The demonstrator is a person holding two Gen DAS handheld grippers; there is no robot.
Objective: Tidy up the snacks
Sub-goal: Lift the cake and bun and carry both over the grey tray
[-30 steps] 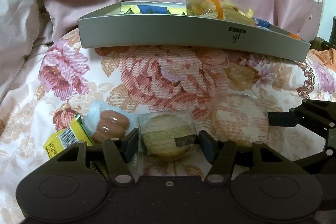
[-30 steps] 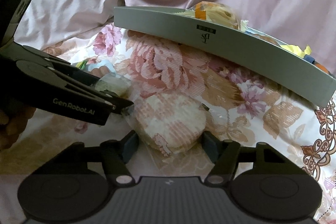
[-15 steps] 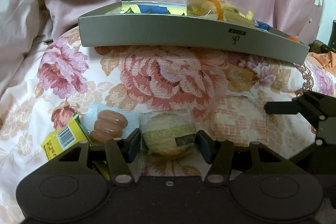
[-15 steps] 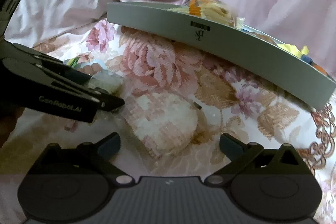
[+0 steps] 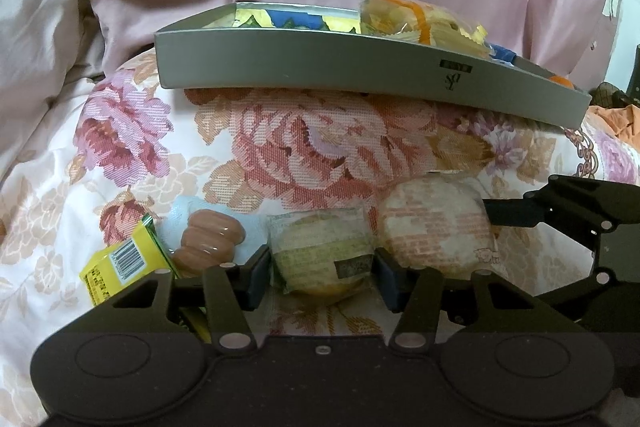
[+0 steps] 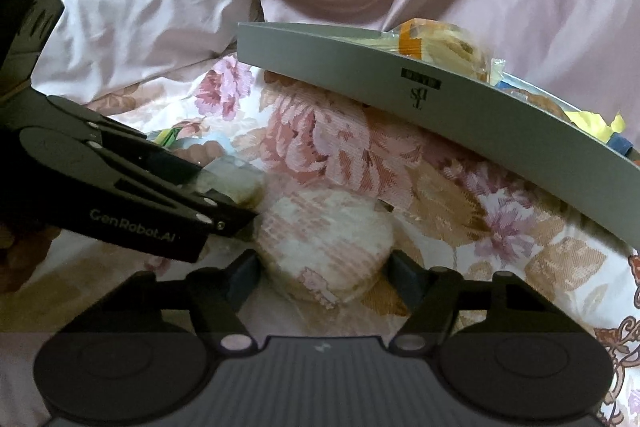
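Closing again on the right: right gripper (image 6: 322, 277) fingers, spread wide half a second back, now pinched against both sides of the pink-printed round cake packet (image 6: 326, 247). Reads as a re-grip after a release, probably to seat the packet deeper between the pads. Contact on both flanks visible in the right wrist view; packet not lifted, resting on the floral bedspread (image 6: 348, 147).

Left side unchanged across the second: left gripper (image 5: 322, 273) clenched on the green-printed round cake packet (image 5: 322, 253), same pose, packet low on the bedspread.

Both packets side by side, touching or nearly so; can't tell which. Left finger tip sits just beside the pink packet's edge in the right view, so risk of snagging wrappers if both lift together.

Grey tray (image 5: 360, 75) beyond, already carrying wrapped snacks incl. an orange-banded biscuit pack (image 5: 424, 23). Sausage pack (image 5: 208, 241) and yellow carton (image 5: 120, 267) left loose near the left finger.

Judgement: double pick now ready, next step a lift and carry over the tray's near wall. Two loose items remaining after that.
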